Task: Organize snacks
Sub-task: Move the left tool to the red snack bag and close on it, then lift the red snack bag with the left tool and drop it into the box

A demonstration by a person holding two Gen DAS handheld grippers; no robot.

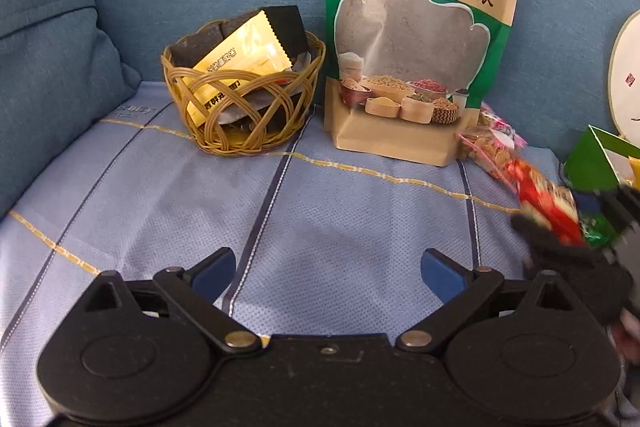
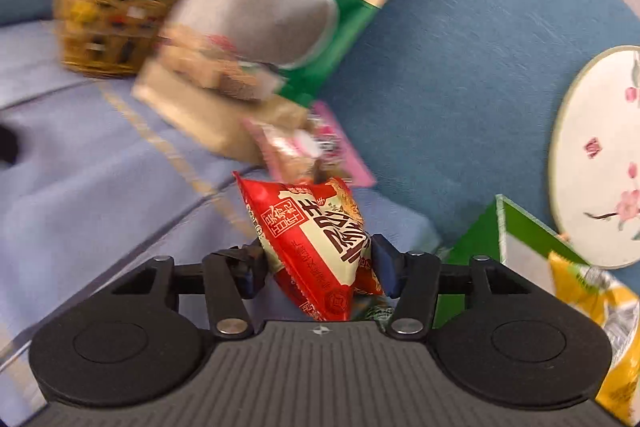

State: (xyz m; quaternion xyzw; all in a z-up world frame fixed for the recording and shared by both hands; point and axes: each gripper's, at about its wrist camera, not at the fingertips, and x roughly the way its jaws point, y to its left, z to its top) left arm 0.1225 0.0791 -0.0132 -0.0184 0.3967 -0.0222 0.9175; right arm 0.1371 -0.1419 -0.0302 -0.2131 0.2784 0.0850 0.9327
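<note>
Left wrist view: left gripper (image 1: 328,277) spread wide, nothing between, above the blue sofa cover (image 1: 160,203); wicker basket (image 1: 244,99) sharp. Right wrist view only: right gripper (image 2: 316,269) clamps the red snack packet (image 2: 312,239), pads pressing both sides, beside the green box (image 2: 480,231).

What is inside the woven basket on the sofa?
In the woven basket a gold packet leans against black packets. Under them a grey-white packet shows through the weave. The basket's bottom is covered, so anything there stays hidden.
</note>
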